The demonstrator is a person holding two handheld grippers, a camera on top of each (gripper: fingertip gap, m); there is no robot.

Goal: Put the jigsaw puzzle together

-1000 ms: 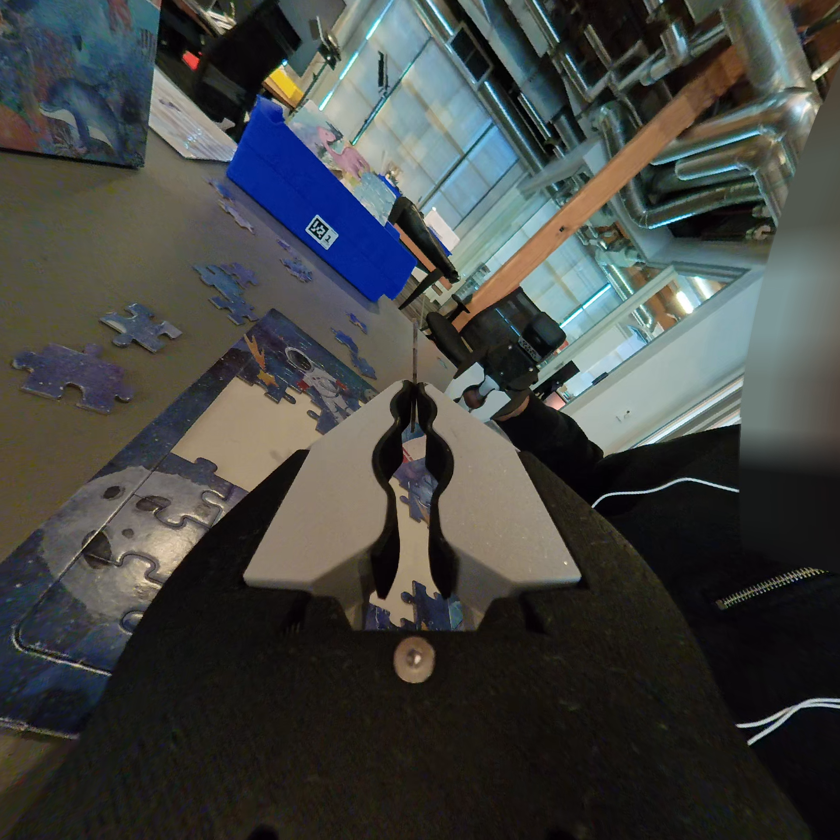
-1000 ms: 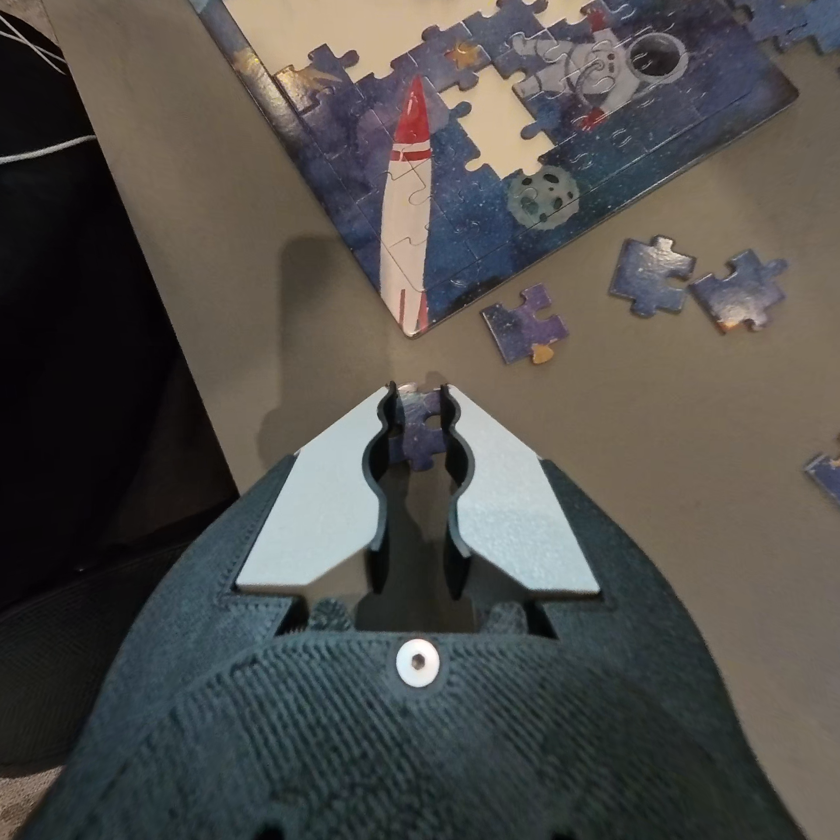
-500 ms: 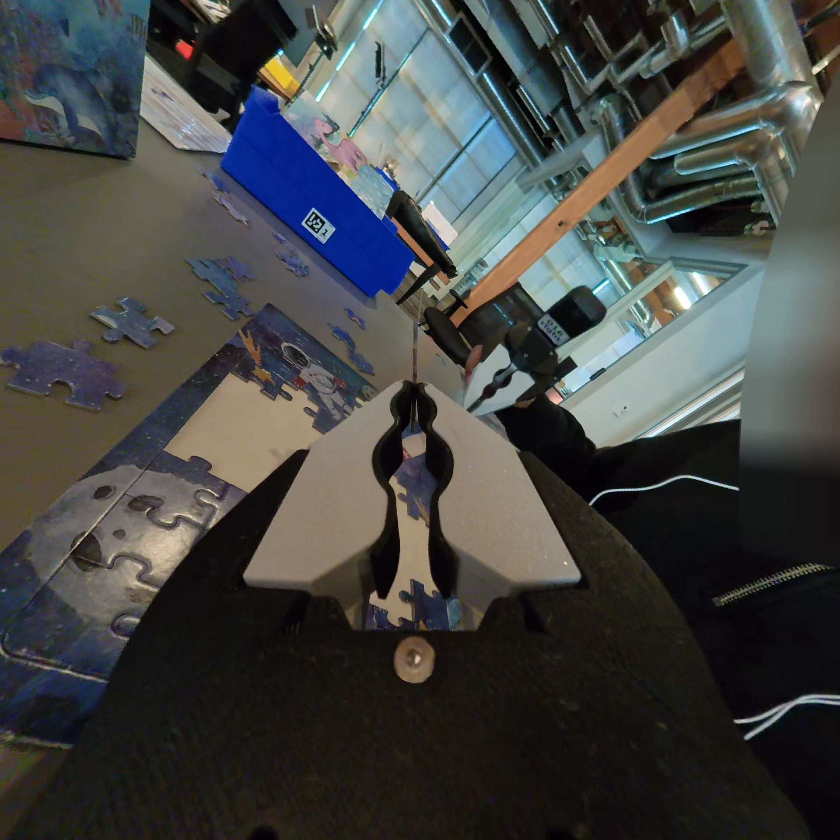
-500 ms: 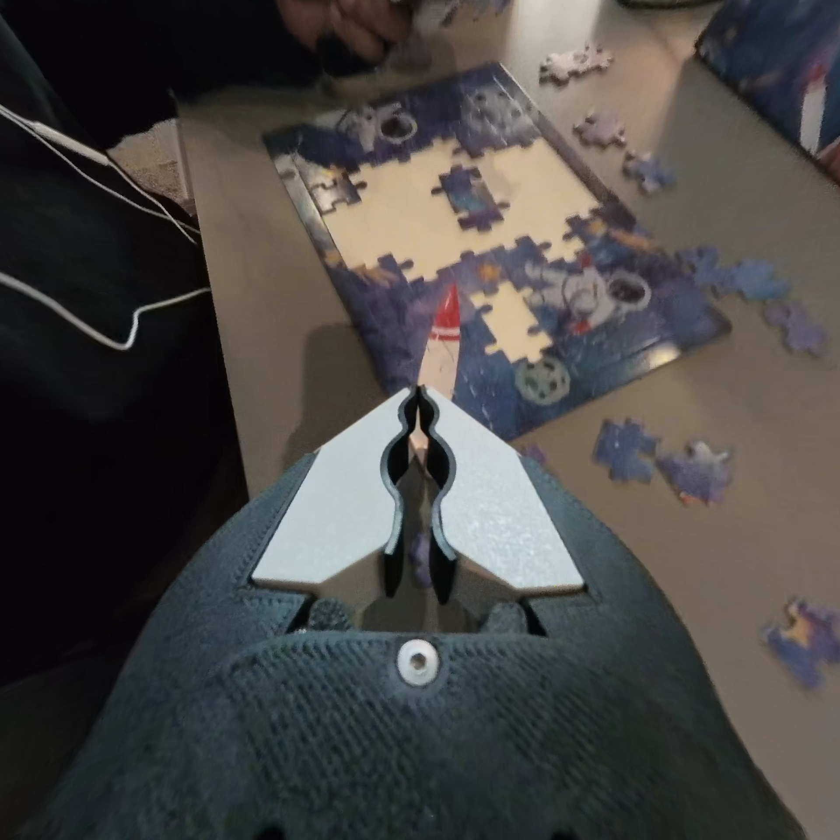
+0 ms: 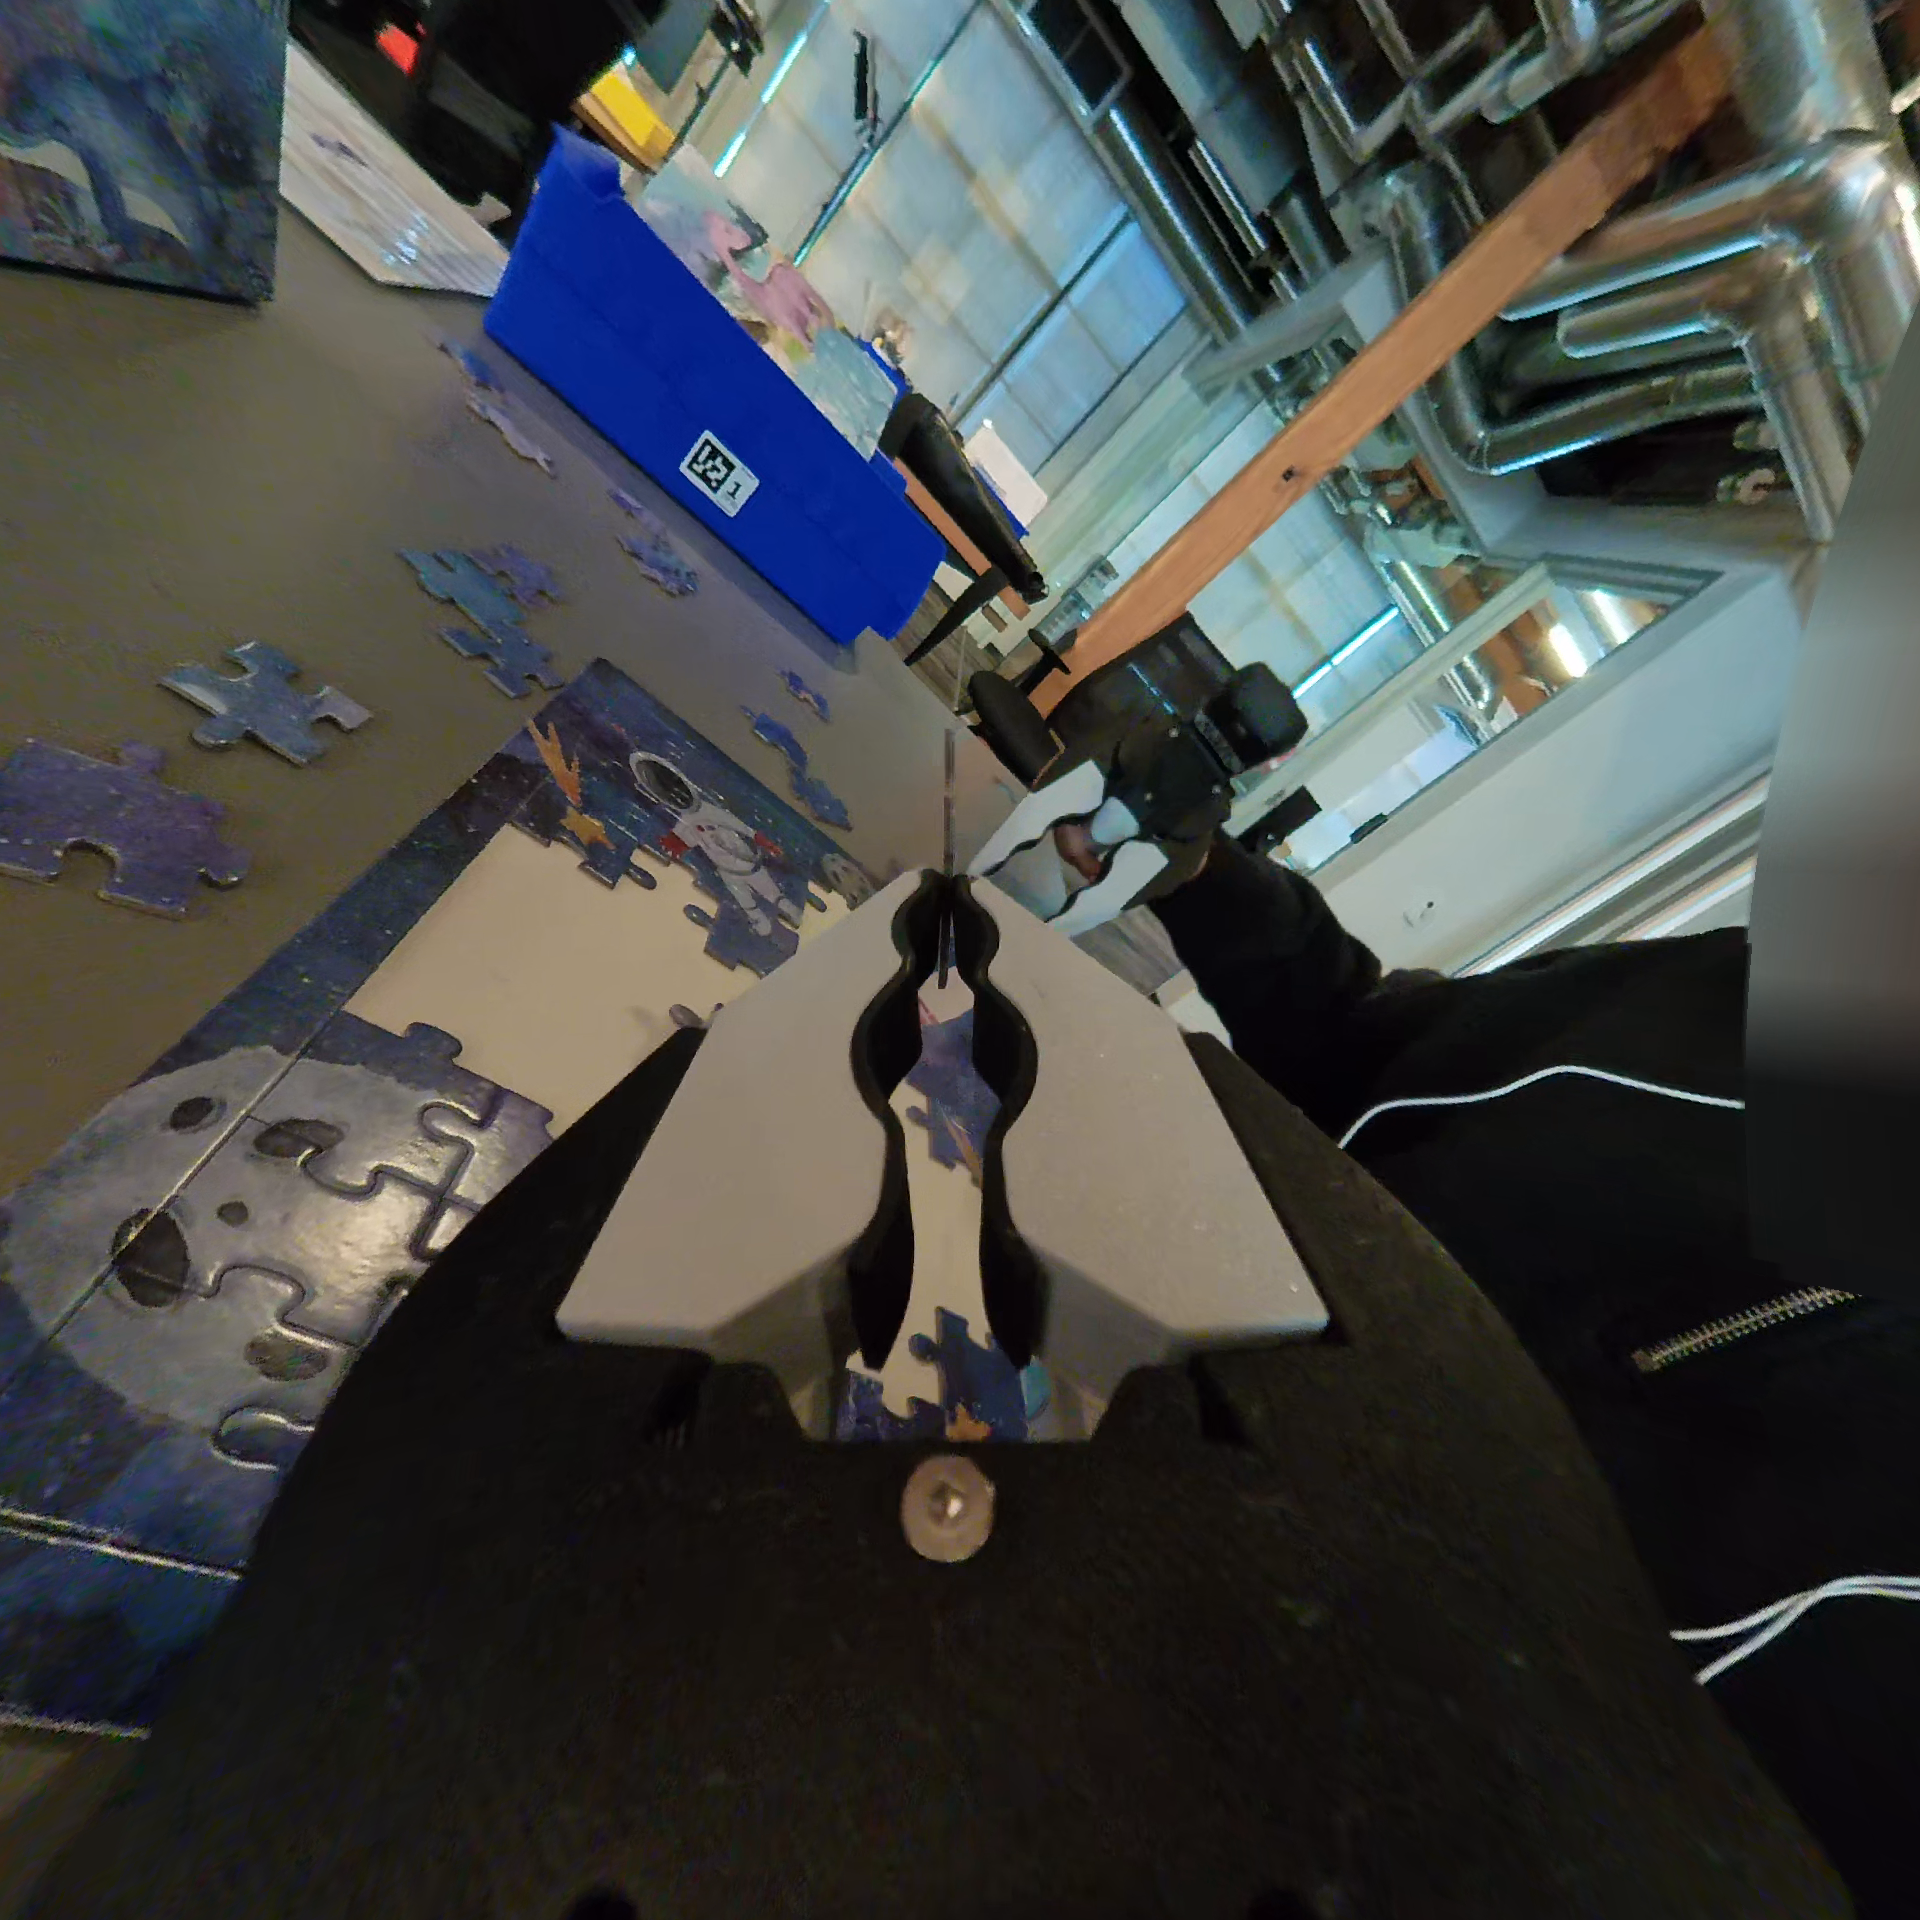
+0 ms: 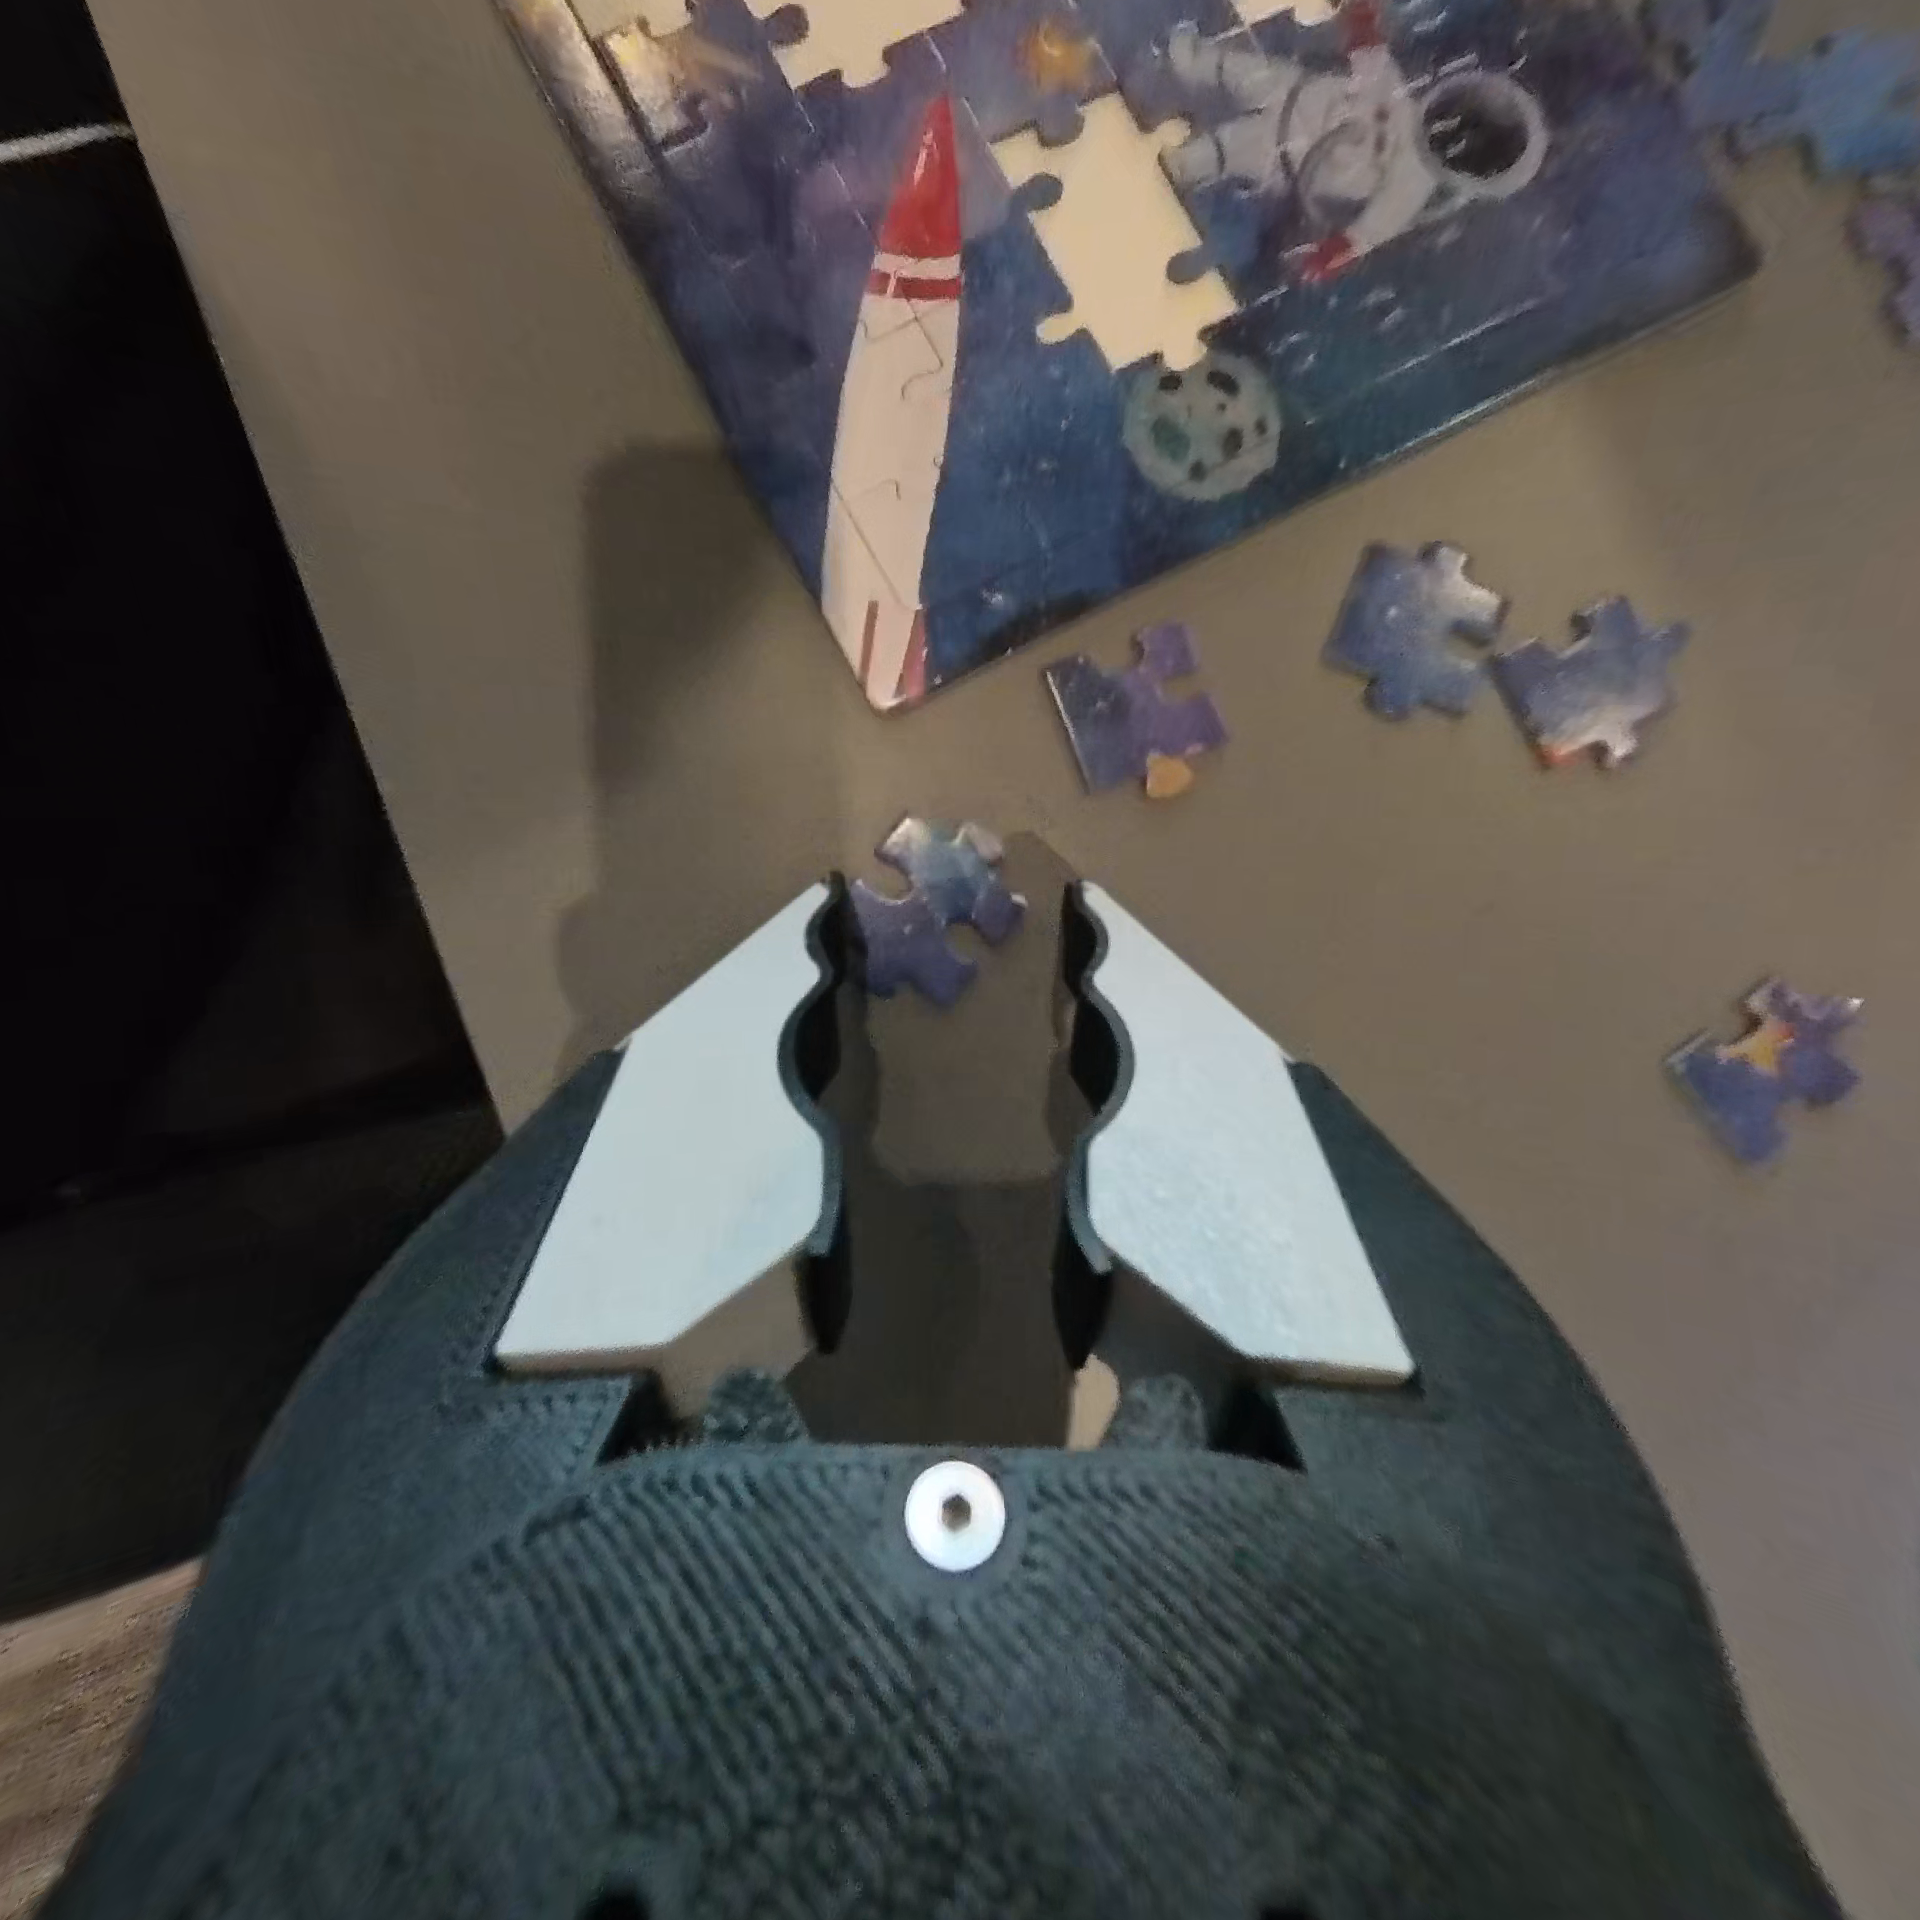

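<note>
The space jigsaw puzzle (image 5: 540, 966) lies partly filled on the grey table, with bare cream gaps in its middle. My left gripper (image 5: 945, 888) hovers over it, shut on a puzzle piece (image 5: 949, 800) that I see edge-on, sticking out past the fingertips. In the right wrist view the puzzle's rocket corner (image 6: 935, 343) lies ahead. My right gripper (image 6: 956, 899) is open and low over the table. A loose blue piece (image 6: 935, 920) lies flat between its fingers, close to the left one. The right gripper also shows in the left wrist view (image 5: 1081, 847).
Loose pieces lie right of the puzzle corner (image 6: 1138, 712), (image 6: 1413, 644), (image 6: 1584, 686), (image 6: 1756, 1070) and beside the puzzle (image 5: 265, 701), (image 5: 114, 826). A blue bin (image 5: 707, 457) stands at the far table edge. A person's dark sleeve (image 5: 1558, 1143) is at the right. The table edge (image 6: 343, 623) runs along the left. The tips of one gripper are about 30 cm away from the tips of the other.
Half a second ago my right gripper was shut and raised, looking across the puzzle. Now it is open and low, with the blue piece flat between its fingers. The left gripper has barely moved.
</note>
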